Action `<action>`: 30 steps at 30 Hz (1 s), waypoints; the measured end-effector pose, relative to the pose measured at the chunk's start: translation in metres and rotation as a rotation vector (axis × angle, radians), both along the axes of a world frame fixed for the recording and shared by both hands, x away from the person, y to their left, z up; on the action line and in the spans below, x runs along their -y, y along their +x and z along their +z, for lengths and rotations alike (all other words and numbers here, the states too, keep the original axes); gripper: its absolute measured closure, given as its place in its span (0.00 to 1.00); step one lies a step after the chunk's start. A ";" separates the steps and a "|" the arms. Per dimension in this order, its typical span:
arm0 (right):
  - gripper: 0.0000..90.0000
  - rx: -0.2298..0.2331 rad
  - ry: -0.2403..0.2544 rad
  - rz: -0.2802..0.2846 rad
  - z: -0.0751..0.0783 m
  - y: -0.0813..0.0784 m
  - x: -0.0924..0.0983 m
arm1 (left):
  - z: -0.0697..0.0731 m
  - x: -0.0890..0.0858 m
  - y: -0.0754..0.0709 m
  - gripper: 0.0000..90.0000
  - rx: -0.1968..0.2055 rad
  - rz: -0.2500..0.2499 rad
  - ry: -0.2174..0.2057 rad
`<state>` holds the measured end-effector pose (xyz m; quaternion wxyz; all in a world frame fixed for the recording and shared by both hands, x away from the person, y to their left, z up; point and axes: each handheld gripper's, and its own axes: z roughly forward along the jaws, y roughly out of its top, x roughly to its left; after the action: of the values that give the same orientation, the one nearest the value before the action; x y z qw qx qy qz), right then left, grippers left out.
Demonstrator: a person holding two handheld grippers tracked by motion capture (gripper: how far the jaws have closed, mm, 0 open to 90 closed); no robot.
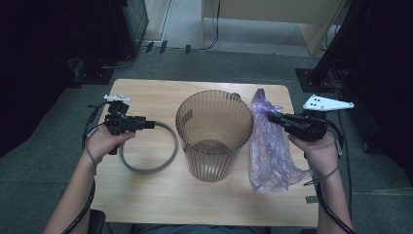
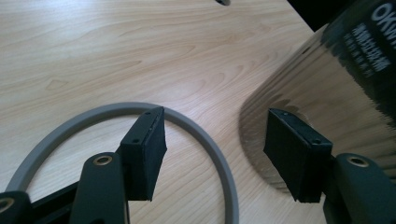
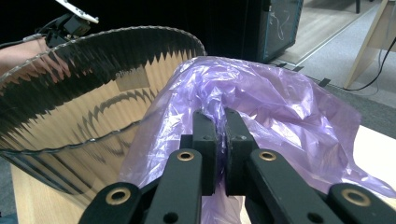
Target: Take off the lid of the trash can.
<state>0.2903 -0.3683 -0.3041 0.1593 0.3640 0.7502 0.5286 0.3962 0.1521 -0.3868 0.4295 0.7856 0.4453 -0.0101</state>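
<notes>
Up close, our right gripper (image 3: pixel 219 116) has its jaws pinched on a fold of the purple plastic bag (image 3: pixel 261 98), which hangs down to the wooden tabletop (image 1: pixel 146 190) just right of the ribbed translucent bin (image 1: pixel 214 131). From above, the bag (image 1: pixel 268 151) drapes beside the bin, touching its wall. Our left gripper (image 2: pixel 215 154) holds its jaws spread with nothing between them, above the grey ring (image 2: pixel 196 130) lying flat on the tabletop left of the bin. The bin stands upright at the middle.
</notes>
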 end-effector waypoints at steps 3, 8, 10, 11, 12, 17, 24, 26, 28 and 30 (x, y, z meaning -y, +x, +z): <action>0.97 0.001 0.005 0.002 0.005 0.000 -0.001 | 0.005 0.002 0.000 0.42 0.004 -0.005 -0.012; 0.97 0.001 0.028 0.016 0.014 -0.001 0.000 | 0.015 0.004 -0.001 0.42 0.018 -0.016 -0.012; 0.97 0.000 0.037 0.020 0.016 -0.002 0.000 | 0.021 0.004 -0.002 0.42 0.021 -0.021 -0.025; 0.97 0.001 0.043 0.025 0.018 -0.002 0.000 | 0.023 0.004 -0.002 0.42 0.021 -0.023 -0.027; 0.97 0.001 0.045 0.026 0.019 -0.003 0.000 | 0.026 0.004 -0.002 0.42 0.027 -0.022 -0.028; 0.97 0.005 0.036 0.048 0.029 -0.006 -0.004 | 0.039 0.007 -0.003 0.41 0.035 -0.033 -0.036; 0.97 0.008 0.032 0.091 0.043 -0.011 -0.014 | 0.057 0.011 -0.003 0.41 0.056 -0.041 -0.042; 0.97 0.007 0.038 0.109 0.047 -0.013 -0.016 | 0.062 0.013 -0.002 0.42 0.057 -0.048 -0.043; 0.97 0.013 0.036 0.123 0.051 -0.014 -0.020 | 0.068 0.015 -0.002 0.42 0.064 -0.054 -0.044; 0.97 0.018 0.037 0.139 0.055 -0.016 -0.023 | 0.074 0.018 -0.002 0.42 0.073 -0.064 -0.053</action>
<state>0.2746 -0.3451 -0.2492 0.1221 0.3090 0.7624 0.5553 0.3938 0.1336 -0.3123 0.4658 0.7876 0.4033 -0.0072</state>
